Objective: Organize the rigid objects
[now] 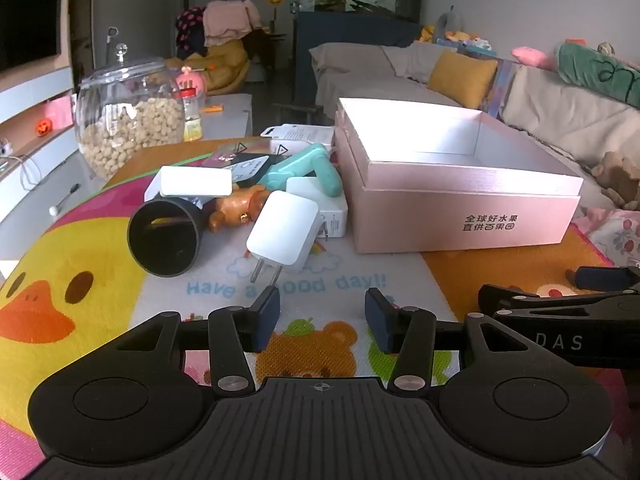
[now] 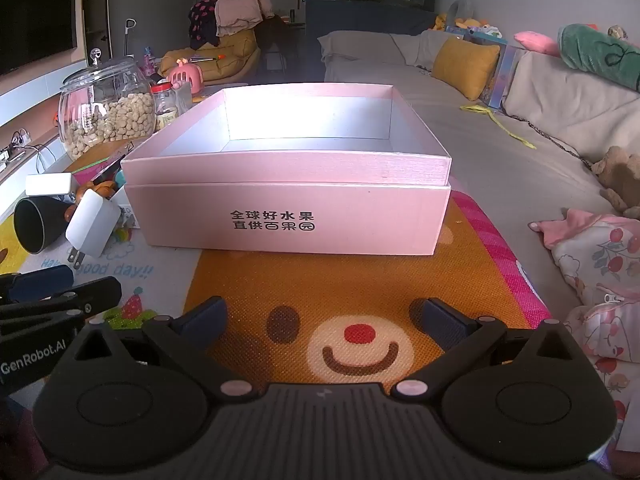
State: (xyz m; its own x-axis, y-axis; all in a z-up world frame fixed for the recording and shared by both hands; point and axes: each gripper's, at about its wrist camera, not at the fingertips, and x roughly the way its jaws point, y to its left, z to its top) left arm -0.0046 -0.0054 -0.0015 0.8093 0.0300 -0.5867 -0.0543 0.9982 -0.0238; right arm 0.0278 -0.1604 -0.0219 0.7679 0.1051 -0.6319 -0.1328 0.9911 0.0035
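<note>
Left gripper (image 1: 322, 314), jaws parted and empty; white rectangular plastic charger (image 1: 282, 236) at twelve o'clock, prongs toward it.

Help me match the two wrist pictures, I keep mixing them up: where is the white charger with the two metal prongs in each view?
Left wrist view: the white charger lies centre-left, just ahead of the open left gripper, prongs toward the camera, beside the black cup.
Right wrist view: it sits at the far left, left of the pink box; the right gripper is open.
Shared landmark: the pink box.
</note>
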